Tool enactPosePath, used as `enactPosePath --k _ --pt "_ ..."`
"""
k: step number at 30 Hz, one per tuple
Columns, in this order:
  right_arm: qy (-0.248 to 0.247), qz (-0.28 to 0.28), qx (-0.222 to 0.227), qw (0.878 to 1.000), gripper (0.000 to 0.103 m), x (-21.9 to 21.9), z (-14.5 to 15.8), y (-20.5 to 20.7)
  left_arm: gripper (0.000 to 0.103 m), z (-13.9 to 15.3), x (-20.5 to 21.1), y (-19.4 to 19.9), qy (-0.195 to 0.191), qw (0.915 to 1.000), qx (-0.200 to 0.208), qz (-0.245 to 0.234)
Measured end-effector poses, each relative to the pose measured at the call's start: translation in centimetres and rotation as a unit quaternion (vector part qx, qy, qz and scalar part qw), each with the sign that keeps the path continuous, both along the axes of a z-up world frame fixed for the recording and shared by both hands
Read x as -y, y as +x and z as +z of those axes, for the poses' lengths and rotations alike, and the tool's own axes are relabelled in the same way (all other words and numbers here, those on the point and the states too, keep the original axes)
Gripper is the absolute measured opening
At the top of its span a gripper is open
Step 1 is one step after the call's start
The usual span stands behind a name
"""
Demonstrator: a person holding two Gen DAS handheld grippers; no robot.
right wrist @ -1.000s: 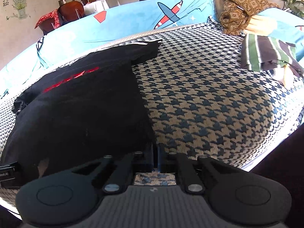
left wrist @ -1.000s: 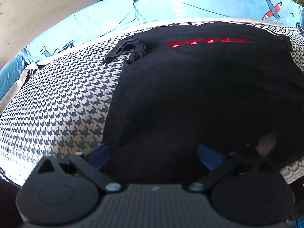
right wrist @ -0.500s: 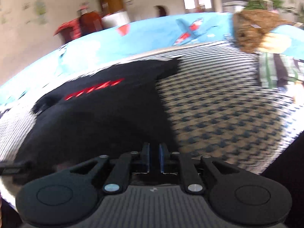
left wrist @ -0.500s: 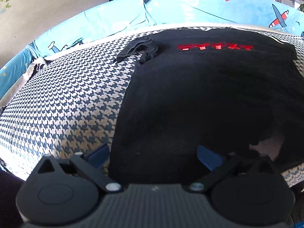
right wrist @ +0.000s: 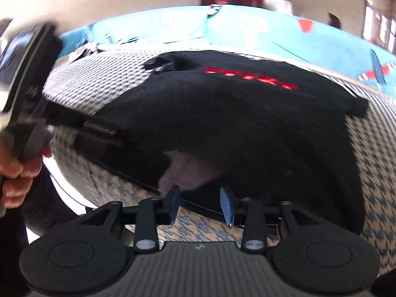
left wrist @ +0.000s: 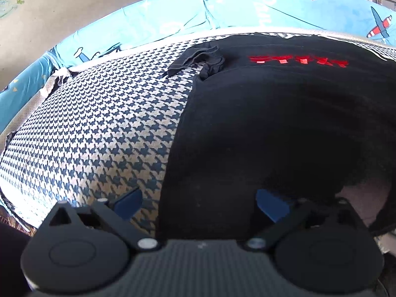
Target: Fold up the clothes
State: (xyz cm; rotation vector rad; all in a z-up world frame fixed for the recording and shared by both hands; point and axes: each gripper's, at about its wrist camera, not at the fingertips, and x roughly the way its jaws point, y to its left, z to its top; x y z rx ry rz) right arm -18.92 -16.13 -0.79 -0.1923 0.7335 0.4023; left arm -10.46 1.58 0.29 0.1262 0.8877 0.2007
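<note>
On the houndstooth cover (left wrist: 99, 128) a black shirt (left wrist: 284, 128) lies spread, its red print (left wrist: 297, 60) at the far side and a crumpled sleeve (left wrist: 198, 59) at far left. The left gripper (left wrist: 198, 204) is wide open across the shirt's near left edge, gripping nothing. Only the right view, blurred, shows the left hand (right wrist: 14, 173) on its tool, and the right gripper (right wrist: 200, 205) part open at the near hem (right wrist: 198, 205), where pale lining (right wrist: 188, 170) shows.

Black, red-lettered shirt (left wrist: 284, 128) on houndstooth cover (left wrist: 99, 128).
</note>
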Motion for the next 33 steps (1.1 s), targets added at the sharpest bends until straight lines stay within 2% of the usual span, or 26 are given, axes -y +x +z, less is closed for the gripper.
enactPosePath --k 6,13,17,21,27,29,30,31,32,33 --pt "-0.046 0.059 0.027 0.997 0.040 -3.1 -0.9 -0.2 0.103 0.4 -1.9 0.6 -0.020 0.9992 0.000 0.034" --pt "-0.100 0.126 0.057 0.985 0.040 -6.6 -1.9 -0.4 0.103 0.4 -3.3 0.5 -0.028 0.9982 -0.004 0.053" --pt "-0.132 0.146 0.063 0.978 0.040 -7.9 -2.9 -0.3 0.103 0.6 -3.6 0.3 -0.032 0.9979 -0.004 0.057" --pt "-0.164 0.159 0.083 0.970 0.048 -8.7 -3.8 -0.7 0.103 0.7 -3.9 0.1 -0.035 0.9975 -0.003 0.060" --pt "-0.204 0.166 0.121 0.957 0.047 -9.6 -4.9 -1.5 0.103 0.6 -4.0 -0.1 -0.033 0.9974 -0.004 0.064" --pt "-0.200 0.161 0.126 0.958 0.045 -9.6 -4.9 -1.5 0.103 0.6 -4.0 -0.1 -0.031 0.9974 -0.004 0.064" --pt "-0.197 0.160 0.128 0.959 0.040 -9.6 -4.8 -1.5 0.103 0.6 -4.0 -0.1 -0.030 0.9975 -0.003 0.063" --pt "-0.192 0.160 0.131 0.959 0.030 -9.5 -4.7 -1.5 0.103 0.6 -3.9 -0.2 -0.029 0.9976 -0.003 0.063" --pt "-0.183 0.159 0.132 0.961 0.024 -9.3 -4.4 -1.5 0.103 0.6 -3.9 -0.2 -0.029 0.9976 -0.001 0.062" --pt "-0.173 0.157 0.132 0.963 0.009 -9.2 -4.2 -1.4 0.103 0.7 -3.9 -0.2 -0.029 0.9977 0.001 0.062"
